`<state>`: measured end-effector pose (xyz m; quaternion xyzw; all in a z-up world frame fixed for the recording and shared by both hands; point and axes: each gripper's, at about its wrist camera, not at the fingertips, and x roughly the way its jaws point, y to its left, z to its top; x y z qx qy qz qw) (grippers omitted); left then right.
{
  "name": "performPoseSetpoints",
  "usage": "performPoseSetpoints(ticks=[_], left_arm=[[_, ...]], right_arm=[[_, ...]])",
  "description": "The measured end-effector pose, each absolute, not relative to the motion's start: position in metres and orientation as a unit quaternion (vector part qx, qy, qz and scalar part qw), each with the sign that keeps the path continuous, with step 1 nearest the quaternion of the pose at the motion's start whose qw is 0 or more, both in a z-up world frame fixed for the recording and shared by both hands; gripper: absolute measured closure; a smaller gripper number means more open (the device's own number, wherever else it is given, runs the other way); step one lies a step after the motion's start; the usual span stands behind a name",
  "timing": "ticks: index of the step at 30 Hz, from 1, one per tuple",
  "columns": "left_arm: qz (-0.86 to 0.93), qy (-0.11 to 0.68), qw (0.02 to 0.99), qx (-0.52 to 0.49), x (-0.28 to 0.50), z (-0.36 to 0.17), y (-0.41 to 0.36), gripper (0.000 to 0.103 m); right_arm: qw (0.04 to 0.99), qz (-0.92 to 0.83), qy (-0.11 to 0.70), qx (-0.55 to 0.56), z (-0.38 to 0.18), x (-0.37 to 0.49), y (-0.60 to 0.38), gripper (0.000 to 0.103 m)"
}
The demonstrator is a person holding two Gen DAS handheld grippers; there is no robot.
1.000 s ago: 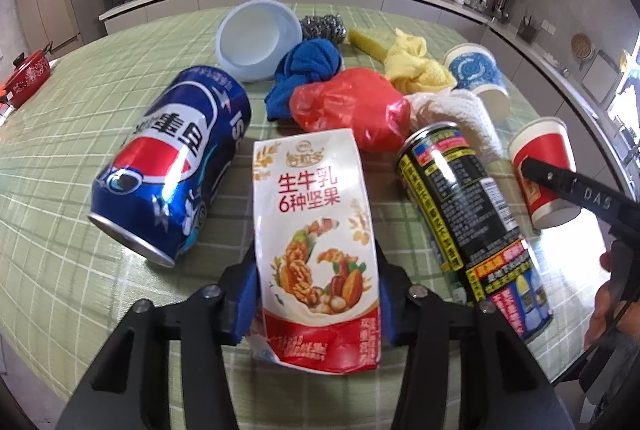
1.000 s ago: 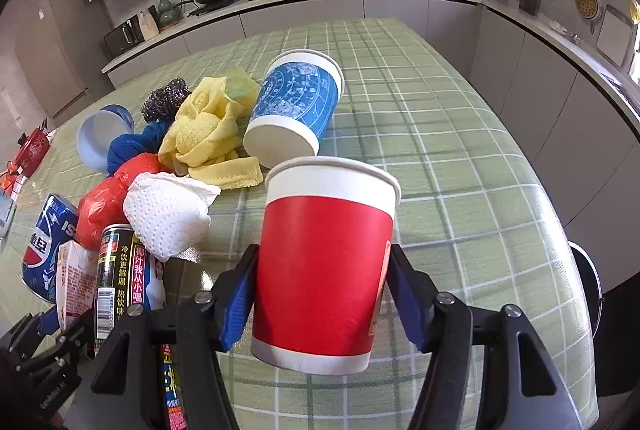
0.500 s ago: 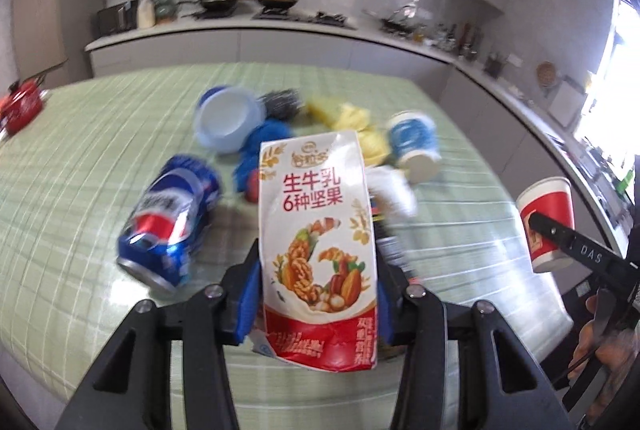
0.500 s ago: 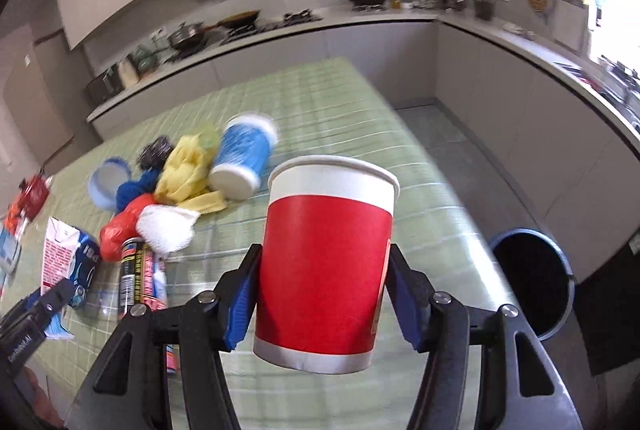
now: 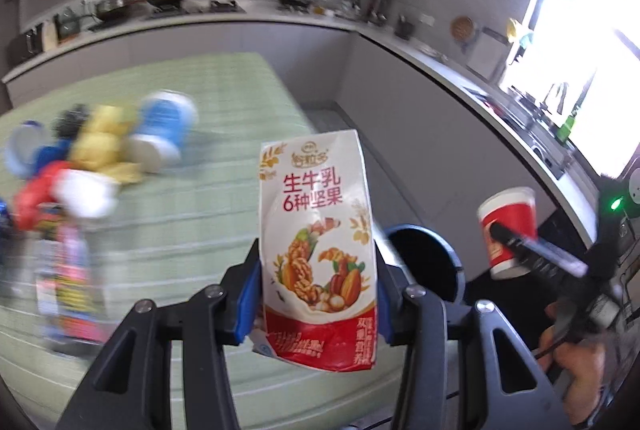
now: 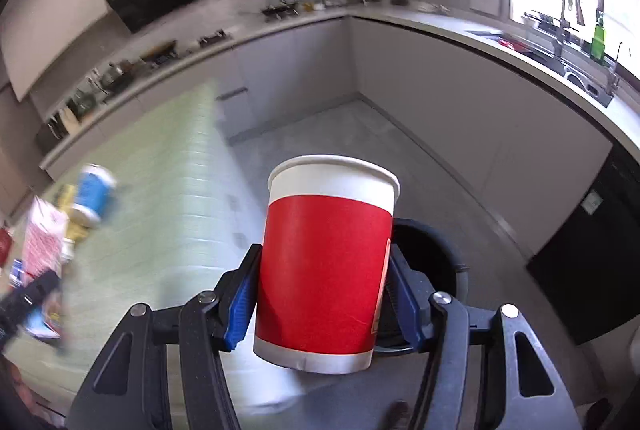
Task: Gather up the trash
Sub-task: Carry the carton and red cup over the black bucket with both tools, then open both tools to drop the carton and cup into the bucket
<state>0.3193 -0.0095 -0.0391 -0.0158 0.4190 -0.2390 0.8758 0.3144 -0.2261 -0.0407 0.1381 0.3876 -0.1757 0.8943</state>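
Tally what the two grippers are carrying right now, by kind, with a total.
Paper cups: 1, the red paper cup in the right gripper
Drink cartons: 1, the nut milk carton in the left gripper
Total: 2

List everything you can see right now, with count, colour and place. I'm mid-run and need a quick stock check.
milk carton: 1, white and red, upright in the left gripper
red paper cup: 1, red with white rim, upright in the right gripper
trash bin: 1, dark, open, on the floor beyond the table edge
blue paper cup: 1, blue and white, lying on its side on the table
yellow cloth: 1, yellow, in the blurred pile on the table
table: 1, green checked cloth
other pile items: blurred, count unclear
left gripper: 1, black with blue pads, shut on the carton
right gripper: 1, black with blue pads, shut on the cup
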Motion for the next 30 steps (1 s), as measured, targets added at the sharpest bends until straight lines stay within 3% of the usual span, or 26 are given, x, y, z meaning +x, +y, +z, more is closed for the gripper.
performPoseSetpoints(ticks=[7,16,18,20,22,30], left_arm=[[-0.255,0.452,0.855,-0.005,0.325,-0.069,-0.148,0.055],[-0.223,0.519,0.825,0.017,0.341,-0.131,-0.215,0.054],[-0.211,0.530,0.821,0.019,0.344,-0.139,-0.223,0.051],[-0.199,0.540,0.817,0.021,0.349,-0.144,-0.227,0.034],[-0.187,0.549,0.814,0.023,0.353,-0.144,-0.229,0.024],[-0.189,0.506,0.842,0.004,0.339,-0.080,-0.207,0.024]], right_arm=[[0.869,-0.149,0.450,0.144,-0.102,0.320,-0.326,0.041],[0.851,-0.096,0.493,0.153,-0.173,0.348,-0.374,0.038],[0.846,-0.091,0.502,0.153,-0.180,0.354,-0.379,0.037],[0.845,-0.091,0.503,0.155,-0.184,0.359,-0.385,0.034],[0.846,-0.093,0.502,0.154,-0.183,0.362,-0.387,0.027],[0.864,-0.107,0.462,0.168,-0.141,0.354,-0.392,0.026]])
